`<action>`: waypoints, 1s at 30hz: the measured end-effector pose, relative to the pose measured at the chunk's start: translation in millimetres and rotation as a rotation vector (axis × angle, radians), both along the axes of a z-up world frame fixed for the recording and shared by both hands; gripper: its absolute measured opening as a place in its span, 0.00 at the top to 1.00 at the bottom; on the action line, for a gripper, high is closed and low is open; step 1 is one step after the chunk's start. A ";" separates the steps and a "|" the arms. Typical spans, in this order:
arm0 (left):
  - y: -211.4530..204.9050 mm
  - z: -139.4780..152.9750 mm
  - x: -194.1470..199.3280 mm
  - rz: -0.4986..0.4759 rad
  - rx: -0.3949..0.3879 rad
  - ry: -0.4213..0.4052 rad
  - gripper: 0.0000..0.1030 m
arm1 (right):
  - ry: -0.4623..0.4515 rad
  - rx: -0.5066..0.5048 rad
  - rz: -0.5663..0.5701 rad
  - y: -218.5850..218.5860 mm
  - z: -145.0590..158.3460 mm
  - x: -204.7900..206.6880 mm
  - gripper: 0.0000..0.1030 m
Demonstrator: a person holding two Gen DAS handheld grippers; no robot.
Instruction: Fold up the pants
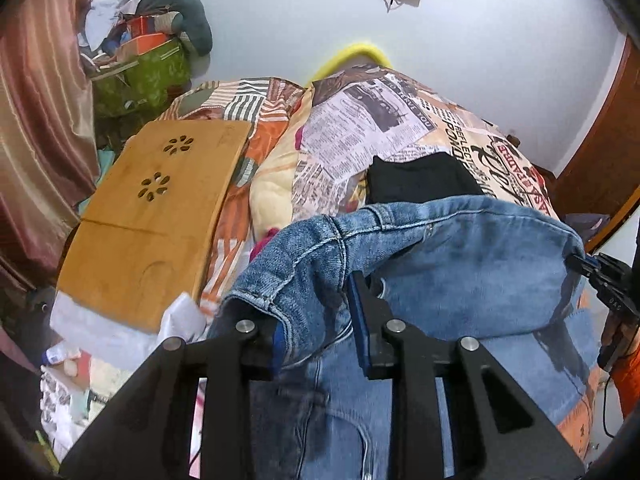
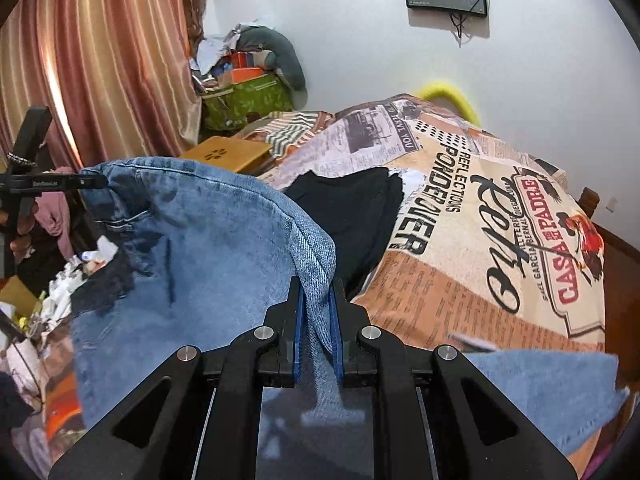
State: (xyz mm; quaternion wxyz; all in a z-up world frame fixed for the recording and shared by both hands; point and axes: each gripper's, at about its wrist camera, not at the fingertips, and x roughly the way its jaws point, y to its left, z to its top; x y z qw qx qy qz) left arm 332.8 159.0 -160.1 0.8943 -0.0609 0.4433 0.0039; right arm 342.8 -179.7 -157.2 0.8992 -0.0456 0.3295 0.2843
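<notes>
Both tongs, left (image 1: 316,328) and right (image 2: 317,332), clamped on lifted jeans (image 1: 460,264) edge.

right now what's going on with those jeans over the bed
A person is folding a pair of blue jeans with two handheld grippers. The left gripper and the right gripper each have their jaws closed on an edge of the denim, holding it lifted and spread between them above the newspaper-print bedspread. A folded black garment lies on the bed behind.
</notes>
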 end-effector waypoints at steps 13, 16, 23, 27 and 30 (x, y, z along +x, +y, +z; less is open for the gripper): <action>6.1 -20.1 -82.5 0.040 0.055 0.080 0.93 | 0.027 -0.009 0.056 4.2 -14.0 -72.7 0.90; 6.8 -25.8 -94.9 0.047 0.056 0.084 0.93 | 0.054 0.002 0.057 3.0 -21.6 -82.3 0.90; 15.8 -49.7 -118.8 0.079 0.036 0.139 0.93 | 0.090 -0.015 0.070 7.8 -42.2 -110.9 0.89; 15.5 -63.2 -132.3 0.079 0.008 0.184 0.90 | 0.105 -0.014 0.059 6.6 -46.8 -119.4 0.87; 10.9 -67.3 -139.3 0.082 0.045 0.197 0.90 | 0.112 -0.014 0.044 2.7 -43.0 -121.0 0.86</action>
